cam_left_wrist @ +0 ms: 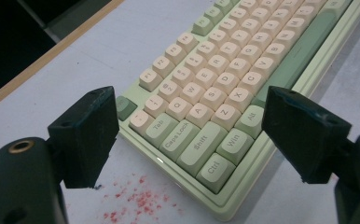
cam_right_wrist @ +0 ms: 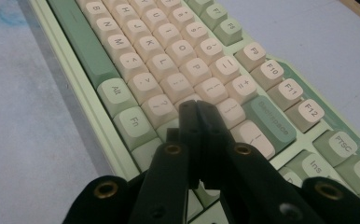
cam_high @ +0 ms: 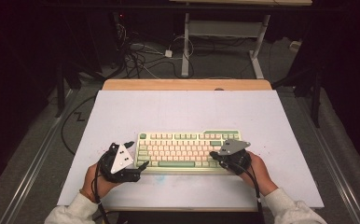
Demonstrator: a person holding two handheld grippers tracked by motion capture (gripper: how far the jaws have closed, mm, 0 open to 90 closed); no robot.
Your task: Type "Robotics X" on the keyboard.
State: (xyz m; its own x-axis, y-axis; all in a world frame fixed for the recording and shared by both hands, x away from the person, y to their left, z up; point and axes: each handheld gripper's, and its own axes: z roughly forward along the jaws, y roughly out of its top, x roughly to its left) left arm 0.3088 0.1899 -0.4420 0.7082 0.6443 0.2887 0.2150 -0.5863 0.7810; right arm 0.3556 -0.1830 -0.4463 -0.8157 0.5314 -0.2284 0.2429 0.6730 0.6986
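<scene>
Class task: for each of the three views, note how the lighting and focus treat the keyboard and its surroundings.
High view: the white table is evenly lit, the room behind falls dark. Left gripper view: the keyboard is sharp up close, with a small glint on its front edge. Right gripper view: key legends read clearly, and the shut right gripper is sharp too.

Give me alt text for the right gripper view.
The right tongs, shut with nothing between them, hover over the right end of a green and cream keyboard, their tips near the Enter and quote keys. A pale blue-white table lies beside it.

Keys behind the right hand-held gripper (keyboard cropped) stay hidden
</scene>
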